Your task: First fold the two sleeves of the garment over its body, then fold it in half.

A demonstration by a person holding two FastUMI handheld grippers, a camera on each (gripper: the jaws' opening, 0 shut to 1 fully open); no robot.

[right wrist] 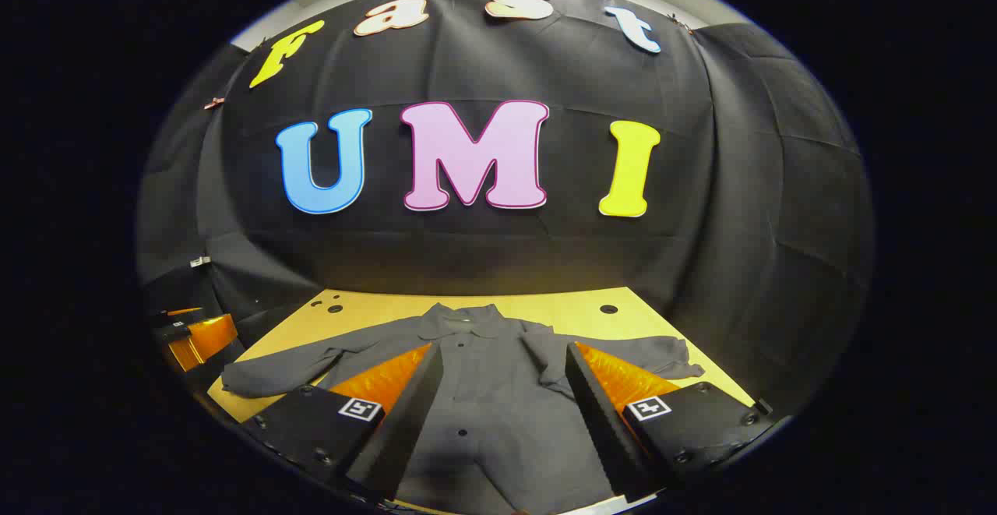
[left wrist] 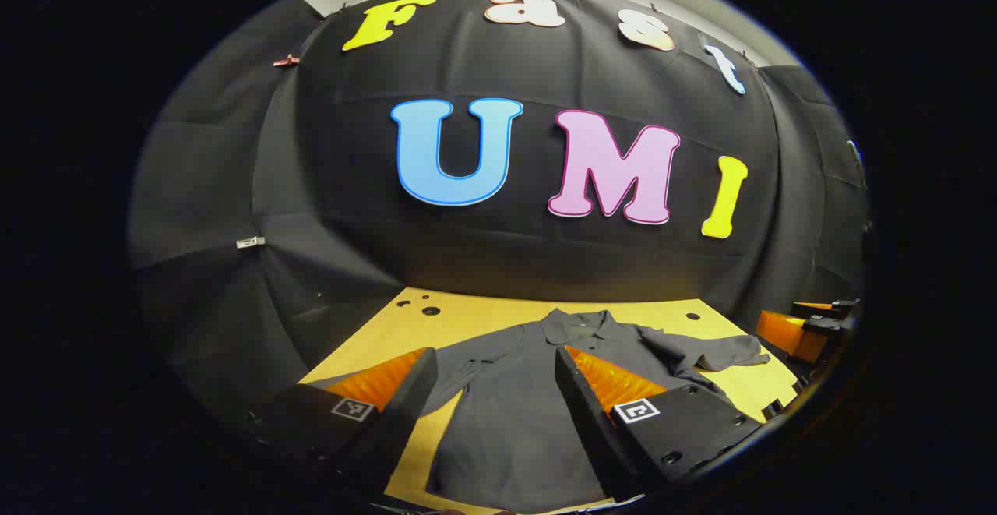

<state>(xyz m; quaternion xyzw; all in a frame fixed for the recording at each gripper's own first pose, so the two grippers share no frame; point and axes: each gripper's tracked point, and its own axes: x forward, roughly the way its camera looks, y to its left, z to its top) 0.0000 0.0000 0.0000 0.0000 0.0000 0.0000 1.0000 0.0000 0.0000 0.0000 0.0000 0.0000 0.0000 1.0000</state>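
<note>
**Soft shirt waits to be folded**

The left gripper is closest, its two fingers spread wide apart and holding nothing. The right gripper is the same, wide and empty. Past them, the dark grey collared cloth shirt lies flat on the yellow wooden table, sleeves out. It looks light, soft and floppy. A good spot to pinch is probably the end of the long sleeve, farther out.

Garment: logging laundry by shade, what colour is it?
Plain dark grey garment, clearest in the right gripper view.
</note>
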